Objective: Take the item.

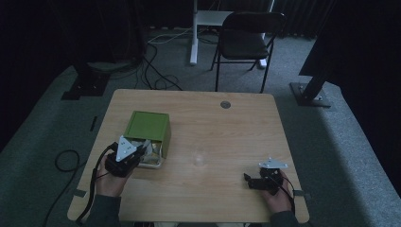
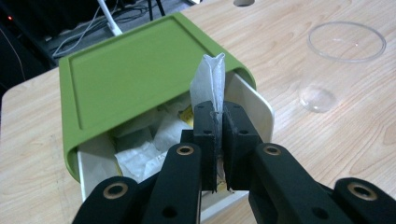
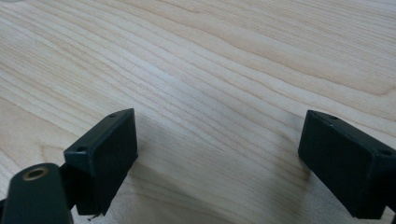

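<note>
A green box point(image 1: 147, 125) lies on the wooden table point(image 1: 222, 132) with its white drawer point(image 2: 254, 95) pulled out towards me. Several white paper sachets point(image 2: 140, 154) lie inside the drawer. My left gripper point(image 2: 219, 116) is shut on one white sachet point(image 2: 211, 81), which stands upright between the pads, just above the drawer. In the high view the left gripper point(image 1: 142, 151) sits at the drawer's front. My right gripper point(image 3: 219, 158) is open with only bare table between its jaws, and it rests near the table's front right point(image 1: 250, 180).
A clear glass cup point(image 2: 317, 98) stands on the table right of the box, seen faintly in the high view point(image 1: 199, 159). A round cable hole point(image 1: 225, 104) is near the far edge. Beyond the table, a black chair point(image 1: 246, 38) stands on the floor.
</note>
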